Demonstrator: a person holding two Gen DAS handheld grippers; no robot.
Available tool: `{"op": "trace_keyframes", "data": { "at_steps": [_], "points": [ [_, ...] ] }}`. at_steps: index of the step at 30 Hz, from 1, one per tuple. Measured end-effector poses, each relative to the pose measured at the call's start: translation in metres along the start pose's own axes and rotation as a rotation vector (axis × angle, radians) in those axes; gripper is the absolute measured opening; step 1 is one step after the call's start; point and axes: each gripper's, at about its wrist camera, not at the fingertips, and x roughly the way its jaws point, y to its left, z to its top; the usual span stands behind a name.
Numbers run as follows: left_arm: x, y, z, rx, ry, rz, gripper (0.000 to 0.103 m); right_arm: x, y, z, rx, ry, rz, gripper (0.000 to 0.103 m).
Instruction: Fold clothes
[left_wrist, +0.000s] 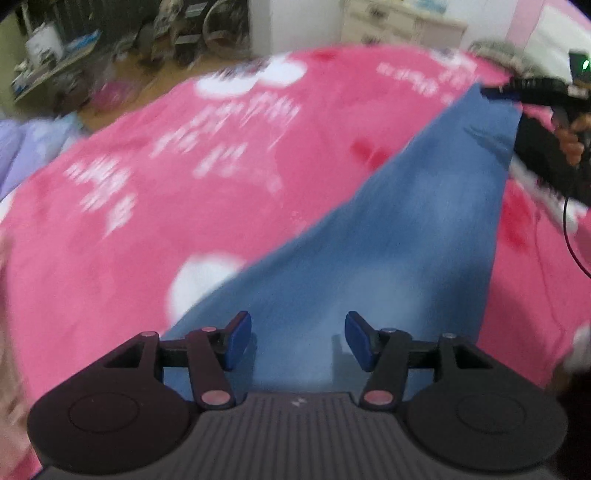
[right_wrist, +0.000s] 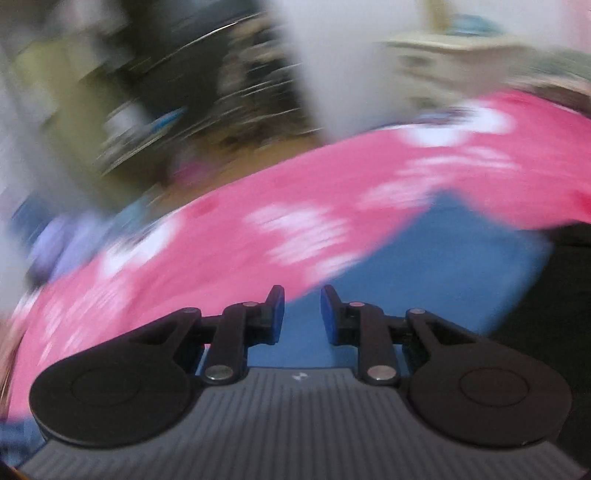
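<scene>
Here, one blue garment (left_wrist: 388, 229) lies spread flat on the pink blanket (left_wrist: 184, 184) of the bed, running away from my left gripper (left_wrist: 298, 341) in a long strip toward a far end near my right gripper (left_wrist: 532, 88), which shows at the top right of the left view. My left jaws stand wide apart over the near end of the cloth, holding nothing. In the right view my right jaws are also apart, with a narrower gap, and empty; the cloth lies just beyond and to the right of them, though that view is badly smeared.

I judge the garment soft and light: it lies limp with only faint creases, so it should drape and sag rather than keep a shape, and a single layer could slip from a shallow pinch. Corners and the short end edges look the best places to take hold, one end for each gripper. Whether it is already doubled over, I cannot tell.

By count: one blue garment, one pink blanket with white print, two grippers.
</scene>
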Motion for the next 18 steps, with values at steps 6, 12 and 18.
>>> {"op": "trace_keyframes", "data": {
  "at_steps": [6, 12, 18],
  "points": [
    [-0.009, 0.022, -0.061, -0.094, -0.071, 0.069, 0.059, 0.016, 0.181, -0.075, -0.450, 0.110, 0.328, 0.021],
    [-0.018, 0.044, -0.121, -0.188, -0.143, 0.138, 0.065, 0.043, 0.263, -0.129, -0.667, 0.209, 0.430, 0.022],
    [-0.026, 0.064, -0.171, -0.260, -0.206, 0.177, 0.065, 0.069, 0.177, -0.098, -0.463, 0.190, 0.229, 0.018]
  ]
}}
